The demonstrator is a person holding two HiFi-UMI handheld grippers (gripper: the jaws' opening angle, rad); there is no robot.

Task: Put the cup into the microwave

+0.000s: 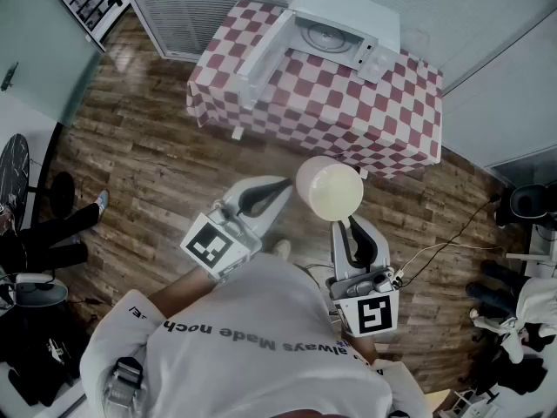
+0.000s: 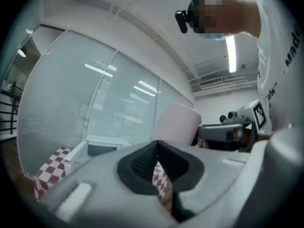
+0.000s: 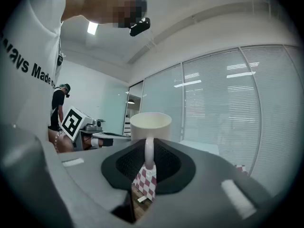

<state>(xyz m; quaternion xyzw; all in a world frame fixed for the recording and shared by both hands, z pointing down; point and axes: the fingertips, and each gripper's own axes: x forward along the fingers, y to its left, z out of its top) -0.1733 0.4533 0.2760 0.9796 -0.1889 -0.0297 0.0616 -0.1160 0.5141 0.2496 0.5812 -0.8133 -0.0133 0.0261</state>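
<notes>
Cup (image 1: 329, 190) is pinched by its handle in my right gripper (image 1: 352, 230), left gripper (image 1: 280, 186) closed on nothing; the carry to the open microwave (image 1: 341, 26), upper centre, is not yet done.

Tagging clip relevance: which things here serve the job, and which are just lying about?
Job: cream ceramic cup, held by its handle in the right gripper; open white microwave on the red-checked table.
Lying about: white floor cable; black chair.

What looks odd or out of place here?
Nothing stands out. The cup is clamped by its handle in the right gripper, and the microwave on the checked table simply has its door open.
</notes>
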